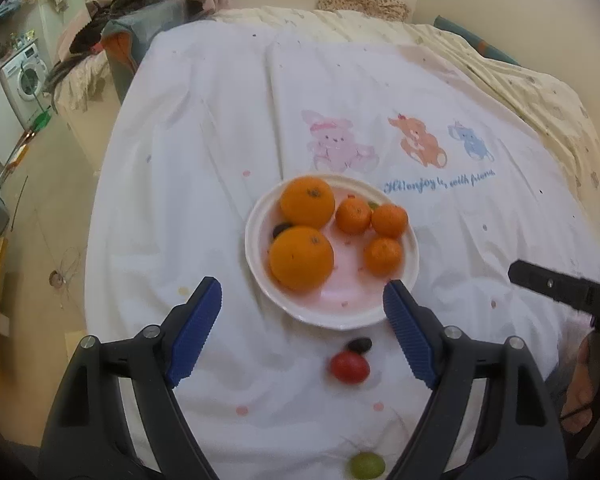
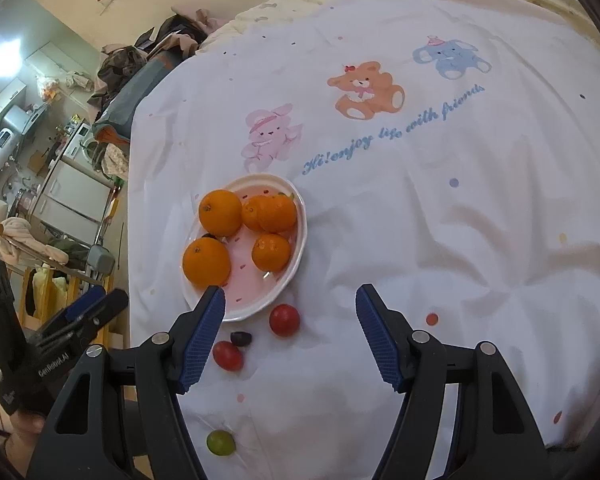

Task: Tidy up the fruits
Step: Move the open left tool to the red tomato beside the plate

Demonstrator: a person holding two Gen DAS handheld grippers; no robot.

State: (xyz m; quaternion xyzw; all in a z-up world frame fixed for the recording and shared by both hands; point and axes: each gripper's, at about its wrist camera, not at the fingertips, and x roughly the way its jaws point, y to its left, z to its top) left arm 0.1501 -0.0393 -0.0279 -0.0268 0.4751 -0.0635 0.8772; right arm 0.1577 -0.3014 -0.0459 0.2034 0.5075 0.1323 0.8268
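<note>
1. Where the two big oranges (image 1: pixel 302 258) meet on the plate (image 1: pixel 260 280), a dark fruit (image 1: pixel 281 230) shows only as a sliver, and in the right wrist view it is nearly lost.
2. A small green-and-yellow piece (image 1: pixel 374 205) peeks from behind the three small oranges (image 1: pixel 383 255); what it is cannot be told.
3. The green grape (image 1: pixel 366 465) lies blurred at the bottom edge of the left wrist view, on the white bed cover (image 1: pixel 220 200).
4. The left wrist view shows one red fruit (image 1: pixel 349 367) by the dark grape (image 1: pixel 360 345); the right wrist view shows two, one (image 2: pixel 284 319) beside the plate's rim and one (image 2: pixel 228 355) nearer the camera.
5. The left tongs (image 1: pixel 302 305) stand apart and empty, the plate's near rim between their tips and the loose fruits just below.
6. The right tongs (image 2: pixel 290 305) also stand apart with nothing clamped; the left tip overlaps the plate's near edge, and the red fruits and dark grape lie between the fingers, toward the left one.
</note>
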